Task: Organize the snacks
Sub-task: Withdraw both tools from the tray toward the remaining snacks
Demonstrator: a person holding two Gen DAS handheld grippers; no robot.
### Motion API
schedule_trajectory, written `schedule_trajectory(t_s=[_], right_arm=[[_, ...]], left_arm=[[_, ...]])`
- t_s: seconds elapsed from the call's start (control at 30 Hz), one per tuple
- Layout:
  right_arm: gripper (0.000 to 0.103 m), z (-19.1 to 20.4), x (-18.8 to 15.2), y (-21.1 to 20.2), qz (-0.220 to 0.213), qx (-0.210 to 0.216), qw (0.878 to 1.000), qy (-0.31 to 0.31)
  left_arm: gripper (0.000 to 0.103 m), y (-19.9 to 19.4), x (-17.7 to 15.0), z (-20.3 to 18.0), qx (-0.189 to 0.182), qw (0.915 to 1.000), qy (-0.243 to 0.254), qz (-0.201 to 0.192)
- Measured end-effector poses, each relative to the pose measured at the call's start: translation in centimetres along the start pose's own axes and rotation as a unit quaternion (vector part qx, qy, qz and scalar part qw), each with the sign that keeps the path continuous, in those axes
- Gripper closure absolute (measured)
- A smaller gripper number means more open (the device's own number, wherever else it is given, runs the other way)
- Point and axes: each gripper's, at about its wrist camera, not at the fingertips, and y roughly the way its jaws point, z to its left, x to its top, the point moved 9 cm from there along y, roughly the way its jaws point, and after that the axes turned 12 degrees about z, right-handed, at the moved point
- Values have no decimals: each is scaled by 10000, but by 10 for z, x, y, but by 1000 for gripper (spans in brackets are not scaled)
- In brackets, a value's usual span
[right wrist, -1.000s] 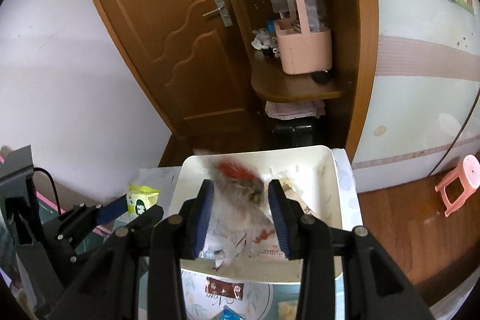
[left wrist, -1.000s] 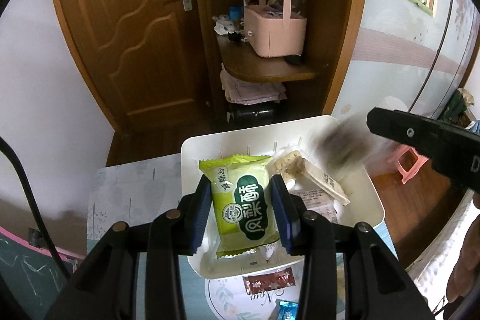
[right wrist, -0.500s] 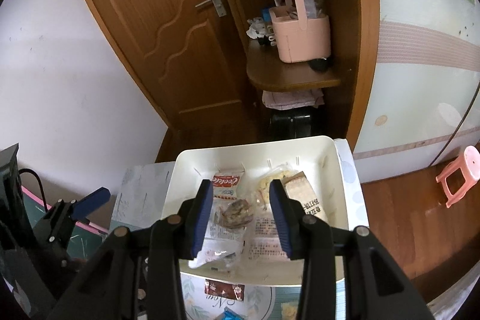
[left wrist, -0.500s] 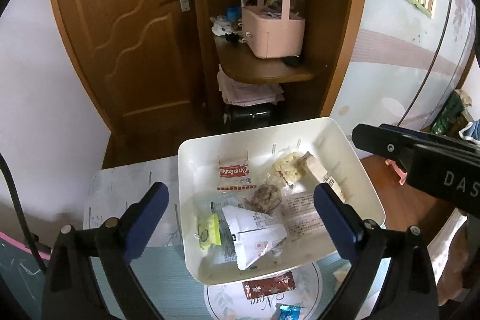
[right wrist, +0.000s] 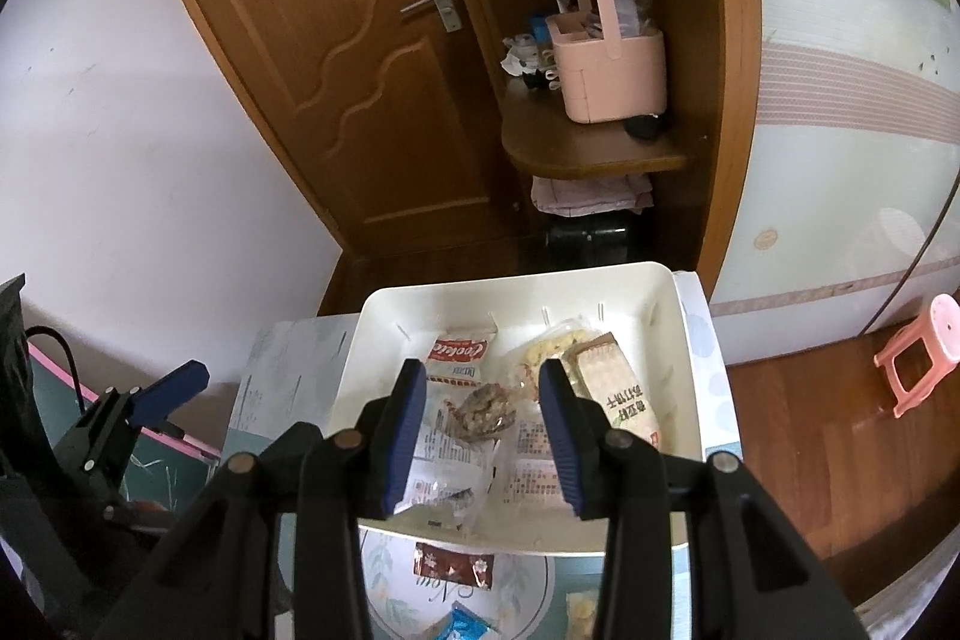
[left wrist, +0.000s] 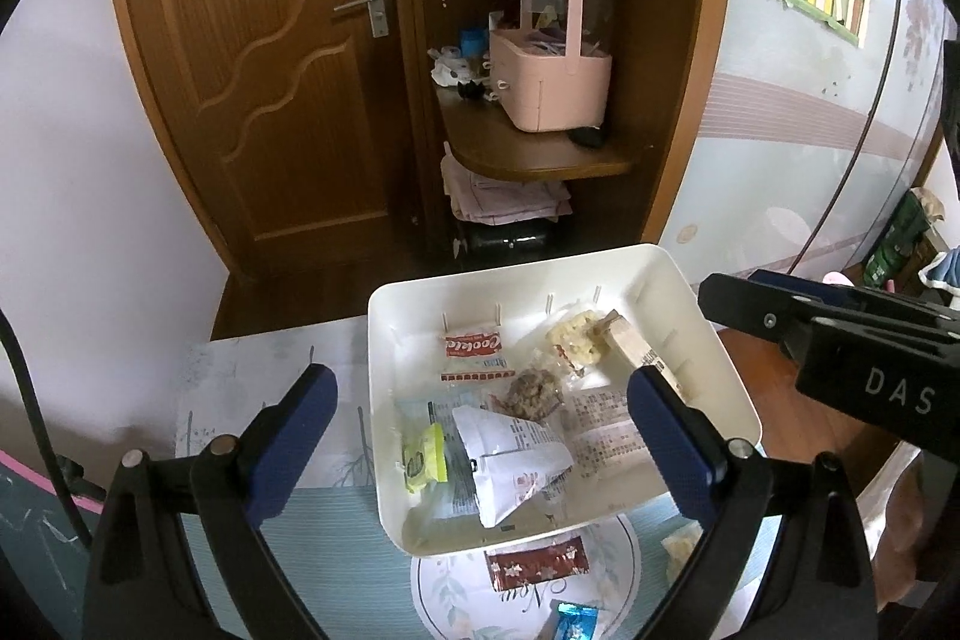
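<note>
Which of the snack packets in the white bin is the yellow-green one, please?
The small yellow-green packet at the white bin's near-left edge; the others are white, clear or tan.

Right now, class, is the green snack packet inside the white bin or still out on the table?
Inside. The green snack packet lies within the white bin, at its left wall, beside a white packet; the left gripper is open and empty.

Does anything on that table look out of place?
Yes. Most snacks lie in the white bin, but a dark red packet and a blue packet sit outside it on the table, just in front of its near wall.
</note>
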Motion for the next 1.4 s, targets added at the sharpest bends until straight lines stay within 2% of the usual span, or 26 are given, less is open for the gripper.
schedule_trajectory(t_s=[0.47,0.73,1.03,1.2,1.4], right_arm=[[63,5,-28,-22,9,32,10000,-42],[63,11,-57,-39,32,-15,9999,-151],[63,15,-119,-45,327,-136,9983,-462],[63,20,-165,-39,630,24,9960,-638],[63,23,-229,-18,1261,321,9894,-639]], left_arm=[[6,-30,-21,2,150,9998,-53,-109],[6,-54,-46,9,238,9995,-137,-165],[6,-62,-107,38,481,9980,-384,107],[6,-51,-157,58,580,9950,-644,497],[6,-23,-225,63,627,9878,-830,1160]])
